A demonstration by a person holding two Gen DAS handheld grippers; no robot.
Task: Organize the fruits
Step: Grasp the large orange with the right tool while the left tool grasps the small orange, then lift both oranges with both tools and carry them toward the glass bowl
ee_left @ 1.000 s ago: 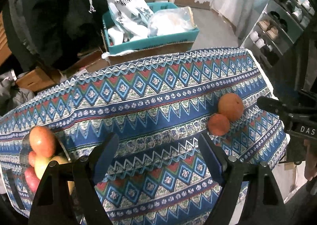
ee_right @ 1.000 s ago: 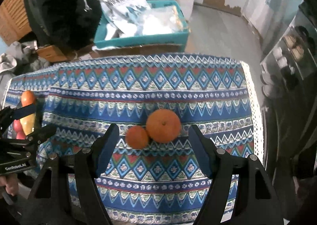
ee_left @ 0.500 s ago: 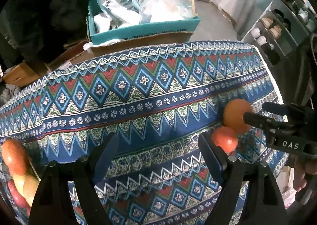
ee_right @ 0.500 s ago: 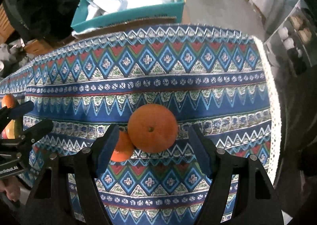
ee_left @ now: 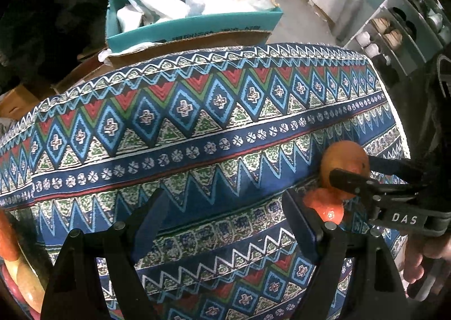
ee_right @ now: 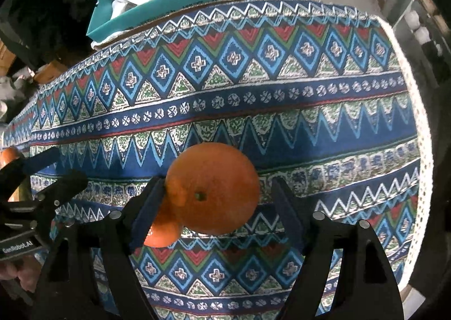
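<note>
Far left, at about 8 o'clock in my left wrist view, there's the fruit pile [ee_left: 11,258] I'm collecting into, apples and an orange by the look of it, mostly cut off by the frame; my left gripper [ee_left: 225,224] hangs spread wide with nothing in it, just waiting over the patterned table [ee_left: 197,122]; it reads "GenRobot.AI" in the other view. Moving right, the small orange [ee_right: 163,231] sits touching the big orange [ee_right: 212,189]; my right gripper [ee_right: 214,204], marked "DAS", is wide apart around the big one, not clamped yet, and one finger [ee_right: 146,207] seems wedged between the two fruits so I'd only take the big one. Up at 12 o'clock a teal box [ee_left: 194,25] holds printed bags; can't read them.
</note>
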